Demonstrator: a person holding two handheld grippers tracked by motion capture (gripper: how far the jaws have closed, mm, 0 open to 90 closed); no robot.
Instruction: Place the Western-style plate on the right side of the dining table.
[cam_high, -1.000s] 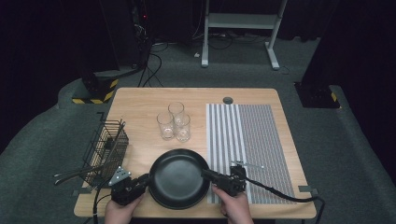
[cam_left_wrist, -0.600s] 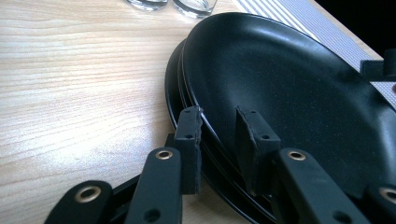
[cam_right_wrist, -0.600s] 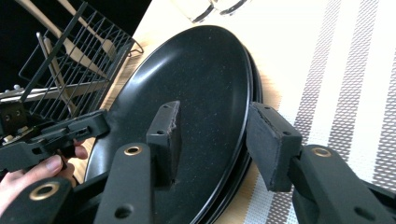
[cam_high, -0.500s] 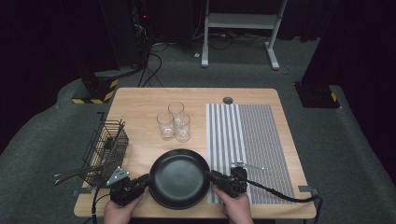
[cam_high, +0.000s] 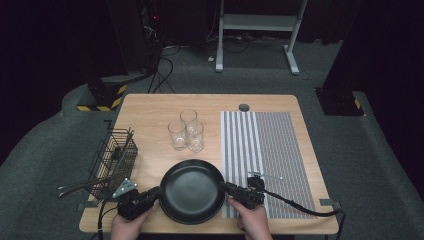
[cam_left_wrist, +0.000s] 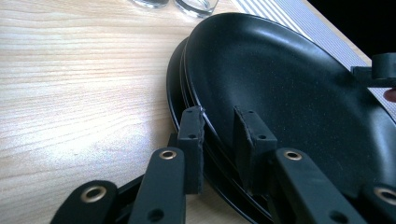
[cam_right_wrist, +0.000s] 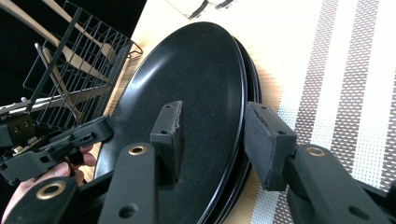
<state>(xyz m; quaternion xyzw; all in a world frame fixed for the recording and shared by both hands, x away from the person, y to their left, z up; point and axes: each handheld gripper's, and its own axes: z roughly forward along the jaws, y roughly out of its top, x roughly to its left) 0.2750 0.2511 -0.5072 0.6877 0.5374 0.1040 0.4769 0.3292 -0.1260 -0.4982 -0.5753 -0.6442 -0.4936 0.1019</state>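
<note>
**A:** We're at the near edge of the table (cam_high: 150, 107). The plates (cam_high: 191, 191) sit in a black stack between the basket (cam_high: 112, 157) and the mat (cam_high: 280, 150), with their right edge over the mat's first stripes.

**B:** And we've got a gripper on each side. The left gripper (cam_high: 152, 195) comes in at the left rim and the right gripper (cam_high: 227, 188) at the right rim.

**A:** How far along would we call this?

**B:** Early, we'd say. The approach is done, since both sets of jaws straddle the rim. The lift itself is all to come, and the stack looks flat on the wood.

**A:** What about the grip?

**B:** Both pairs of jaws have just been closing, with the rim between them. On the left, one pad sits against the outer edge and the other stands over the plate's inner face, with a gap showing. On the right, one pad lies on the inner face and the outer pad is just beside the edge. So both are partly closed, and we don't judge either one clamped yet.

**A:** (The glasses (cam_high: 186, 131) stand near, just behind the stack, so that's worth watching.)

**B:** On pose, the left hand (cam_high: 129, 227) and right hand (cam_high: 254, 222) are low at the table's front edge. The grippers angle inward toward each other, nearly level, one mirroring the other across the stack.

**A:** What's left, as we see it, is to squeeze, then raise both sides together.
</note>
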